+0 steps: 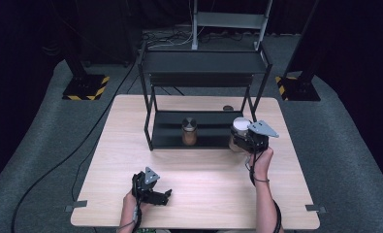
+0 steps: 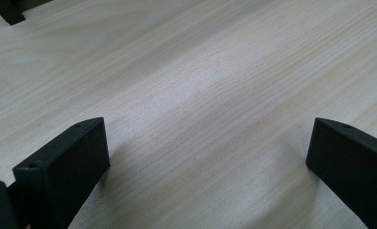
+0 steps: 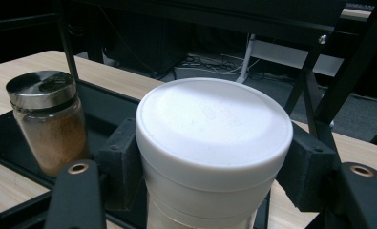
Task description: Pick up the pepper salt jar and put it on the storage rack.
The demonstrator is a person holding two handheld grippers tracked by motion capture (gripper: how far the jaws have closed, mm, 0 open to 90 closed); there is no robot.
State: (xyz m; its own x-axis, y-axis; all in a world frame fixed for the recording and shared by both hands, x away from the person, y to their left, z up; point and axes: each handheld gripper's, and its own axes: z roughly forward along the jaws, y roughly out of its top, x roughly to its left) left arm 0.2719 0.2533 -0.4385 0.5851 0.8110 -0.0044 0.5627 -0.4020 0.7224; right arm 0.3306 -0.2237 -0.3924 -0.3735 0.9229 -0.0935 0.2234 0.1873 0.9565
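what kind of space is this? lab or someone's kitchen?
Likely a lab or recording studio, not a kitchen: black curtains surround the wooden table, hazard-striped stand bases sit on grey carpet, and cables trail behind the black shelf rack.

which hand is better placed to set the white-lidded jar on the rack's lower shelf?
Right. The right gripper is already shut on the white-lidded jar, at the black metal rack's lower shelf. The left gripper rests open on the near table edge.

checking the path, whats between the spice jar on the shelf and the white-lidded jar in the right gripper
Nothing: in the high view only bare black shelf tray runs from the spice jar to the white-lidded jar held by the right gripper.
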